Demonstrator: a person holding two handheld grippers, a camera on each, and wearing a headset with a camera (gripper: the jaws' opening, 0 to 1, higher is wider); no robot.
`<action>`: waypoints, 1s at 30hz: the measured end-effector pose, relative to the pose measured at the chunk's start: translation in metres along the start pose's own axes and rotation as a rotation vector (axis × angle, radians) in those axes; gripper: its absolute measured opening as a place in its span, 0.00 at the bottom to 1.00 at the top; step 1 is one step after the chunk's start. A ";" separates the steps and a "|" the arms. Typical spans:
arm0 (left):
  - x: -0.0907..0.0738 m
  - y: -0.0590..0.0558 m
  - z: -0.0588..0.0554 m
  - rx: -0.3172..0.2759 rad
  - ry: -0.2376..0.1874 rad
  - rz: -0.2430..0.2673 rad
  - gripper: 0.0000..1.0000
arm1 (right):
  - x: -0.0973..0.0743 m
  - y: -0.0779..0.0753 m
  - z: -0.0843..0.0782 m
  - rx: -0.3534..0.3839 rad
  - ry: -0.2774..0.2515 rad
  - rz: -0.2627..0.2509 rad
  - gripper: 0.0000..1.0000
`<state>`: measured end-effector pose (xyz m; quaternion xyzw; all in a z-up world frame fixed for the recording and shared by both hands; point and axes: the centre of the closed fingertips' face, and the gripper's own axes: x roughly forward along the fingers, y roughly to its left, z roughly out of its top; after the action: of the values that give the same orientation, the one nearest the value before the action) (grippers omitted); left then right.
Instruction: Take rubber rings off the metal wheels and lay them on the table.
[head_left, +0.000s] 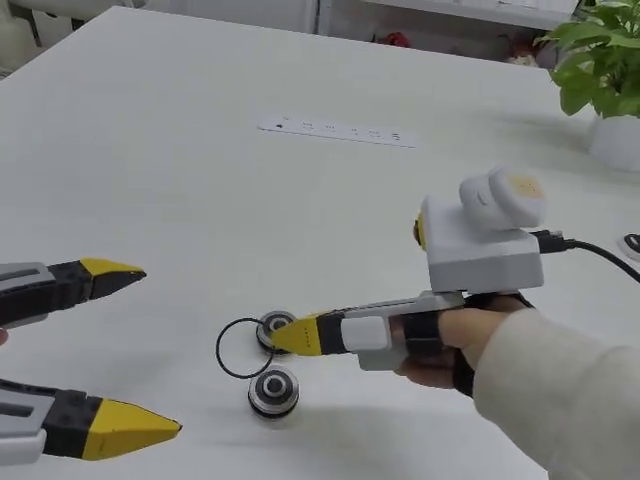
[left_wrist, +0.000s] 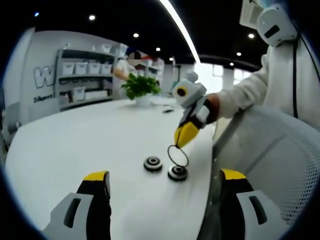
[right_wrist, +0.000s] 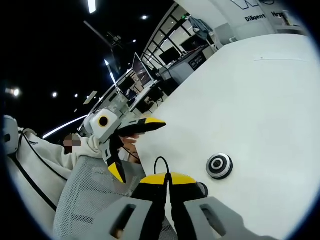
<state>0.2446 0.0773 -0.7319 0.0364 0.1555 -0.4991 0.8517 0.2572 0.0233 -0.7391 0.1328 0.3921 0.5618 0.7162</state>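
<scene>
Yellow-tipped jaws of the left gripper (head_left: 160, 350) fill the lower left of the head view, nearest the camera. They stand wide apart, one tip above the other, with nothing between them. In the left gripper view the same two jaws rise from the bottom edge, spread far to either side.

Just past them on the white table (head_left: 200, 150), in the lower middle of the frame, lies the near wheel (head_left: 273, 390), a small metal disc with a dark rim, flat and on its own. Right above it sits the second wheel (head_left: 272, 326), partly covered by the tip of the right gripper (head_left: 285, 337). That gripper comes in from the right, held in a hand (head_left: 450, 340) with a pale sleeve. Its jaws are pressed together on the rubber ring (head_left: 240, 348), a thin black loop spreading out to the left of the tip. The loop's right side meets the second wheel, and I cannot tell whether it is caught on it. In the right gripper view the ring (right_wrist: 160, 162) arcs up out of the closed tips.

Farther up the table a white power strip (head_left: 335, 130) lies flat. At the upper right corner stands a green plant (head_left: 600, 50) in a white pot.
</scene>
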 end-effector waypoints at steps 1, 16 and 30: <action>0.000 0.000 0.000 -0.004 -0.003 -0.001 0.92 | 0.001 0.001 0.000 -0.002 0.000 -0.002 0.00; 0.001 -0.005 -0.004 -0.003 0.004 -0.028 0.92 | 0.028 0.002 0.000 -0.028 0.026 -0.038 0.00; 0.002 -0.008 -0.004 0.002 0.006 -0.037 0.92 | 0.054 -0.010 -0.016 -0.084 0.108 -0.088 0.00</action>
<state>0.2373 0.0729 -0.7358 0.0359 0.1583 -0.5148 0.8418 0.2561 0.0651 -0.7780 0.0550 0.4116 0.5521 0.7230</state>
